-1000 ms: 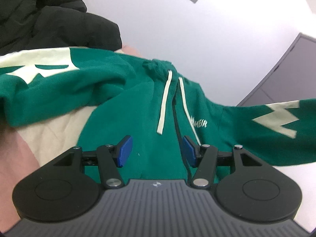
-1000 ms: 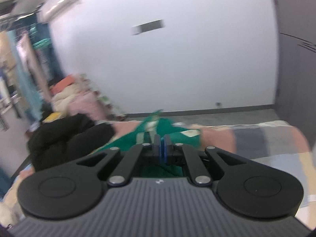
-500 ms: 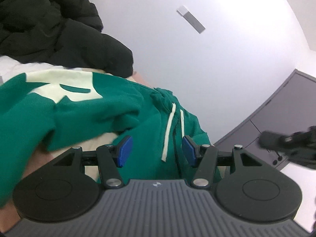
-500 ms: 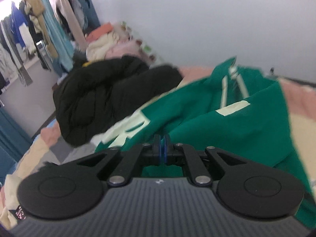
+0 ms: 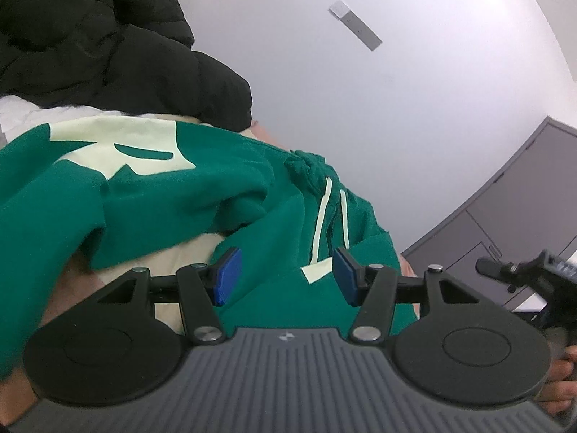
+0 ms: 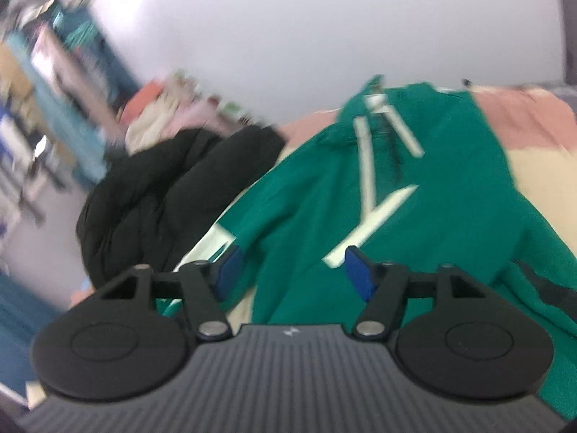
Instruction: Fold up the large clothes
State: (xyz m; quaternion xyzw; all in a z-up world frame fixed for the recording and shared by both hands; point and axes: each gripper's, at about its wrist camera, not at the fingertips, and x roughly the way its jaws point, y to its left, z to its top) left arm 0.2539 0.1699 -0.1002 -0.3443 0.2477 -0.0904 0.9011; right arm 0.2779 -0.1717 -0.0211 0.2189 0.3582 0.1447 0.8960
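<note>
Green hoodie point(image 6: 414, 195) lying lengthwise, hood end toward wall

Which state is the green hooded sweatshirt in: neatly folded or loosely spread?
Loosely spread: the green hooded sweatshirt lies rumpled, one sleeve bunched, drawstrings showing.

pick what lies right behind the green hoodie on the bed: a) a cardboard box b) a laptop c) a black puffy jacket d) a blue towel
c: a black puffy jacket sits heaped just past the green hoodie, also seen in the right wrist view.
</note>
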